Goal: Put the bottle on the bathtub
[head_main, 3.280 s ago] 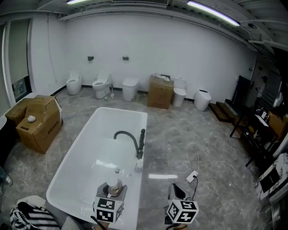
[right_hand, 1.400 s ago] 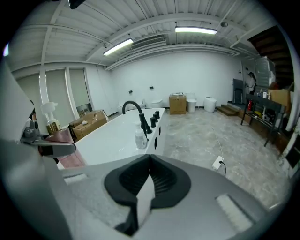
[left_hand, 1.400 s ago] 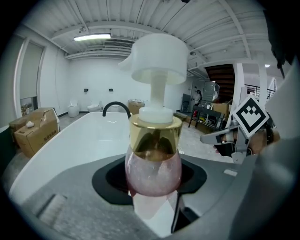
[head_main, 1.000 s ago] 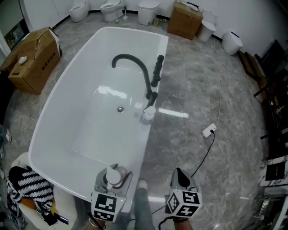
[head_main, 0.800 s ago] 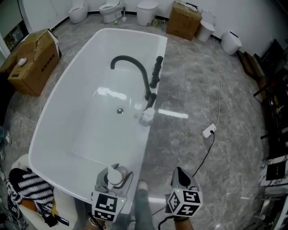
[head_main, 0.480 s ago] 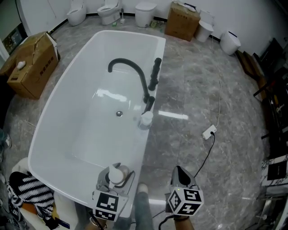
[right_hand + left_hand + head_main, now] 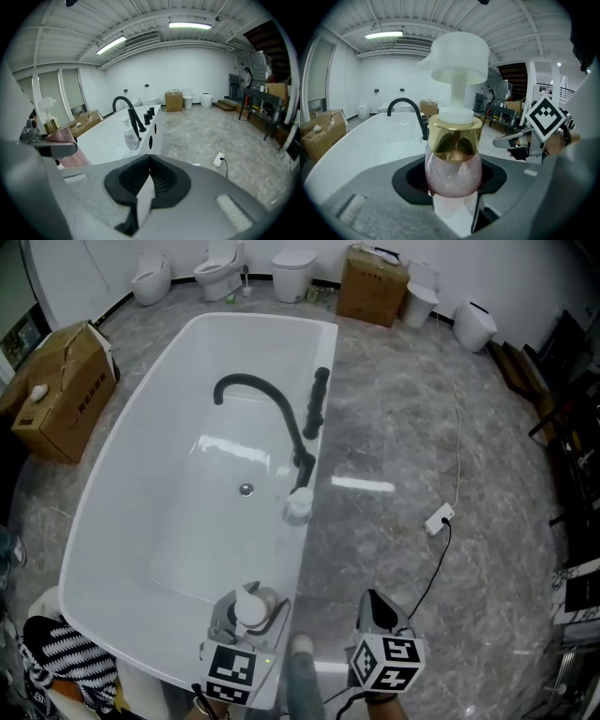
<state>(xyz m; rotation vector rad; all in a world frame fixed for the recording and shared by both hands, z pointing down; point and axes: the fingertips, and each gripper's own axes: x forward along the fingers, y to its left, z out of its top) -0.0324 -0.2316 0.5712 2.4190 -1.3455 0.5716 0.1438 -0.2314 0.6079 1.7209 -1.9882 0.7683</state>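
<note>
Step in hand: carrying the bottle to the bathtub, not yet set down.

- Left gripper (image 7: 246, 622): jaws clamped on the round pink body of the pump bottle (image 7: 453, 161), just below its gold collar. The bottle stands upright with its white pump head on top.
- Bottle position: held in the air over the near right corner of the bathtub (image 7: 131, 456). No view shows it touching the rim.
- Right gripper (image 7: 149, 180): jaws together with nothing between them. It hangs over the floor just outside the bathtub's right rim.
- Another small bottle (image 7: 298, 505) already stands on the bathtub's right rim, beside the base of the black faucet (image 7: 272, 409).

Next move, as I judge it: lower the bottle onto a flat stretch of the bathtub's near right rim and keep it upright. Spread the jaws only once the base sits flat. The rim looks narrow, so an off-centre base could tip into the basin.
</note>
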